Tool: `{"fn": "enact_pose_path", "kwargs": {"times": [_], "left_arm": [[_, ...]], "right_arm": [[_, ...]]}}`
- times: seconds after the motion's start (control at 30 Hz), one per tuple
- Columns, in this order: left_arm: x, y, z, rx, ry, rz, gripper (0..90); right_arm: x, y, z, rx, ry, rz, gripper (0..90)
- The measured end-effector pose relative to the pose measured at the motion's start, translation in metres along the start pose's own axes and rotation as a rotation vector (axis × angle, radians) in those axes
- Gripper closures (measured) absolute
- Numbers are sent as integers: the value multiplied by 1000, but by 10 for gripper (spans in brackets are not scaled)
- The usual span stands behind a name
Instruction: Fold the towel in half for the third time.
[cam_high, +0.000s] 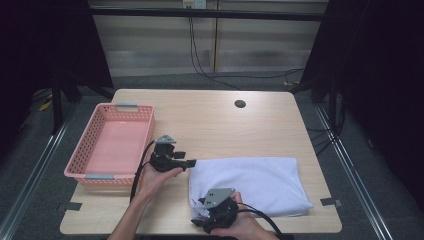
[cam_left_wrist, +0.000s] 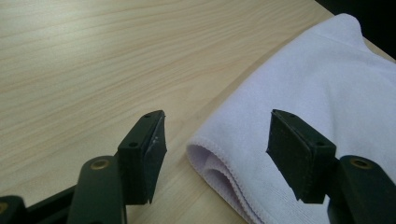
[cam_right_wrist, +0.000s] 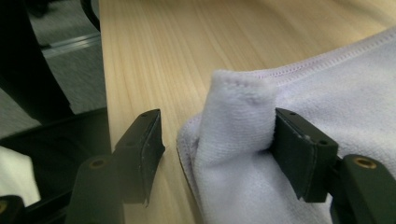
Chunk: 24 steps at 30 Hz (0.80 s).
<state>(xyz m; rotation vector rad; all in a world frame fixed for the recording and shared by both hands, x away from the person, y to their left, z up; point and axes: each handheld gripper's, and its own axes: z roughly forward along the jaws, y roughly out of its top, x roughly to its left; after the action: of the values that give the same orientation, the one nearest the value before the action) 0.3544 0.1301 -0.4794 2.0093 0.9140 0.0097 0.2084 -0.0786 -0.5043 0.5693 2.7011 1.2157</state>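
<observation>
A white folded towel (cam_high: 255, 182) lies on the front right part of the wooden table (cam_high: 215, 125). My left gripper (cam_high: 191, 163) is at the towel's far left corner, held by a hand. In the left gripper view its jaws stand open (cam_left_wrist: 215, 123), one on either side of the layered towel corner (cam_left_wrist: 210, 158), without touching it. My right gripper (cam_high: 202, 216) is at the towel's near left corner. In the right gripper view it is open (cam_right_wrist: 217, 122), with a raised fold of towel (cam_right_wrist: 238, 107) between the jaws, resting against the right pad (cam_right_wrist: 299, 149).
A pink plastic basket (cam_high: 82, 167) stands at the table's left side, close to my left hand. A round cable hole (cam_high: 240, 104) sits near the far edge. The table's near edge runs just in front of my right gripper.
</observation>
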Motion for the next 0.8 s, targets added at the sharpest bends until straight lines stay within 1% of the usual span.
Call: {"fn": "enact_pose_path", "kwargs": {"times": [0.03, 0.07, 0.1, 0.13, 0.17, 0.2, 0.23, 0.27, 0.3, 0.33, 0.37, 0.4, 0.43, 0.47, 0.5, 0.53, 0.57, 0.6, 0.63, 0.67, 0.7, 0.73, 0.77, 0.8], "left_arm": [[0, 0, 1, -4, 3, -10, 365], [1, -1, 1, -2, 9, -16, 361], [2, -1, 1, 7, 14, -8, 353], [3, -1, 2, 8, 18, -18, 349], [4, -2, 3, 14, 29, -24, 345], [4, -2, 3, 14, 29, -24, 335], [5, -2, 5, 17, 33, -32, 330], [5, -2, 5, 17, 33, -32, 320], [7, -3, 8, 26, 33, -37, 310], [7, -3, 8, 26, 33, -37, 303], [7, -3, 10, 28, 39, -44, 289], [8, -4, 12, 31, 38, -47, 289], [9, -4, 14, 42, 34, -48, 285], [9, -4, 18, 47, 21, -46, 283], [9, -3, 20, 61, 17, -36, 283], [9, -3, 20, 61, 17, -36, 284], [7, -4, 23, 65, 10, -29, 284], [6, -4, 25, 85, 0, -21, 286], [5, -4, 27, 98, -9, -10, 319], [2, -5, 29, 106, -15, 5, 319], [-2, -4, 31, 118, -9, 35, 341], [-2, -4, 31, 122, -12, 39, 368], [-4, -4, 32, 124, -12, 56, 425], [-5, -5, 33, 130, -17, 70, 502]], "right_arm": [[1, 1, 0, 2, -7, -10, 371], [2, 1, 0, 11, -35, -34, 411], [2, 1, 0, 10, -38, -20, 456], [0, 1, -1, 4, -40, -26, 477], [0, 0, -1, 3, -40, -19, 498], [0, 0, -1, 3, -40, -19, 498], [-2, 0, -2, 0, -58, -20, 586], [-2, 0, -2, 0, -58, -20, 586], [-5, 0, -2, -3, -76, -14, 662], [-5, 0, -2, -3, -76, -14, 662], [-7, 0, -3, -7, -62, 17, 678], [-7, 0, -3, -7, -62, 17, 678], [-9, 1, -3, -2, -55, 40, 703], [-11, 1, -4, -2, -51, 44, 709], [-11, 1, -4, -3, -47, 52, 714], [-11, 1, -4, -3, -47, 52, 714], [-12, 1, -4, -2, -46, 53, 714], [-12, 1, -4, -3, -43, 52, 715], [-12, 1, -4, -3, -43, 63, 717], [-12, 1, -5, -2, -39, 66, 719], [-13, 1, -5, -4, -36, 69, 723], [-14, 1, -5, -7, -26, 84, 731], [-15, 1, -6, -8, -22, 91, 738], [-15, 1, -6, -8, -17, 96, 746]]}}
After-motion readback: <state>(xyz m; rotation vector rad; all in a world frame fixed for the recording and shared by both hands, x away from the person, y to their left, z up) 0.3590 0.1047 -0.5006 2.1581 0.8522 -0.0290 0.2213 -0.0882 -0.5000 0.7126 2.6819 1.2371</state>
